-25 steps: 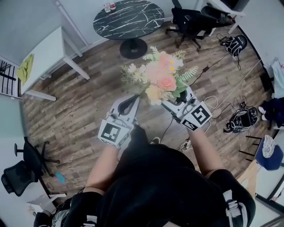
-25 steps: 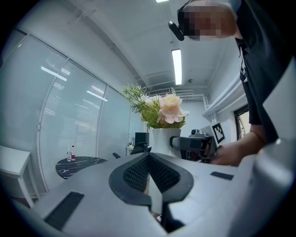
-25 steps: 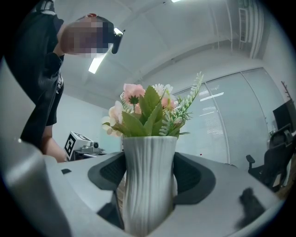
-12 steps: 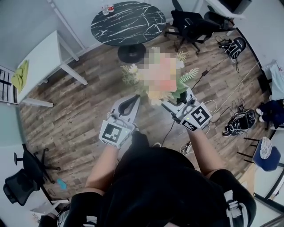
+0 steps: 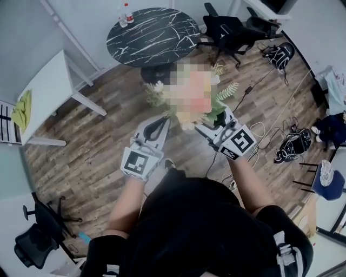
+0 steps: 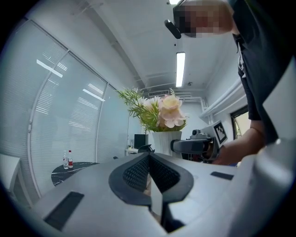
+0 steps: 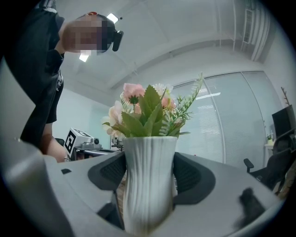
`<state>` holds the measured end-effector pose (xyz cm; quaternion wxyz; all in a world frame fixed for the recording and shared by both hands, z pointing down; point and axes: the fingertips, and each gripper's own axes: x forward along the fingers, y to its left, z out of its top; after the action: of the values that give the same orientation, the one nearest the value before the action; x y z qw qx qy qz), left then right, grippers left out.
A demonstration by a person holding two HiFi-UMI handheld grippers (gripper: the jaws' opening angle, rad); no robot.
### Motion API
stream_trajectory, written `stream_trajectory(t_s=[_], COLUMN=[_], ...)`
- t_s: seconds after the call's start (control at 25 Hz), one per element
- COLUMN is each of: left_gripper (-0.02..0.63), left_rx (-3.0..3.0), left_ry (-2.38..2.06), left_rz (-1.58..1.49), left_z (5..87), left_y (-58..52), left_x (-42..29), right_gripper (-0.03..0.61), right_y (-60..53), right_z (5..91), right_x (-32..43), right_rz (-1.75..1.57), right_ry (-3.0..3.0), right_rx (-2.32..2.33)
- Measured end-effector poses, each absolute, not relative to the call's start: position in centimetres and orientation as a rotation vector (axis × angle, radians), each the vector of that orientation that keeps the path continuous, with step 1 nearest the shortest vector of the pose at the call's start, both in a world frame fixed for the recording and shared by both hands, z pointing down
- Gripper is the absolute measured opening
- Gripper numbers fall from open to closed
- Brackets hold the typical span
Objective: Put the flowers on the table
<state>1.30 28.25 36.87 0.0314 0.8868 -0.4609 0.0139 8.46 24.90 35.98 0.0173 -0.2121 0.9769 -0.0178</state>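
Note:
A bouquet of pink, peach and white flowers [image 7: 150, 109] with green leaves stands in a white ribbed vase [image 7: 149, 180]. My right gripper [image 7: 149, 178] is shut on the vase, one pad on each side. In the head view the flowers [image 5: 227, 91] are held up over the wooden floor, with the right gripper [image 5: 205, 127] below them. My left gripper [image 5: 160, 122] hangs beside it to the left, shut with nothing in it. From the left gripper [image 6: 149, 159] view, the vase [image 6: 165, 141] sits to the right. The round black marble table [image 5: 152, 30] is just beyond the flowers.
Two small bottles [image 5: 125, 14] stand at the far edge of the round table. A white table [image 5: 47, 92] is at left. Black office chairs [image 5: 231, 30] are beyond at right. Cables, bags [image 5: 293, 146] and a blue stool [image 5: 327, 184] lie on the floor at right.
The view has shifted toward the round black table, which now lies closer under the flowers. Both grippers keep the same pose, the right still holding the vase.

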Motion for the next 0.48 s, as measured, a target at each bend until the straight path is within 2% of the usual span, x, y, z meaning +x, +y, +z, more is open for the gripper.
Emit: stream_trajectory(t_s=[0.48], left_gripper=[0.012], left_rx=[2.758], left_ry=[-1.379], left_rz=[0.010], left_z=[36.8], left_y=[24.1], left_x=[-2.6], right_gripper=[0.328], right_y=[21.3], right_z=[36.7], right_x=[4.8], right_rz=[-0.068], right_ry=[3.033], right_rx=[-0.714])
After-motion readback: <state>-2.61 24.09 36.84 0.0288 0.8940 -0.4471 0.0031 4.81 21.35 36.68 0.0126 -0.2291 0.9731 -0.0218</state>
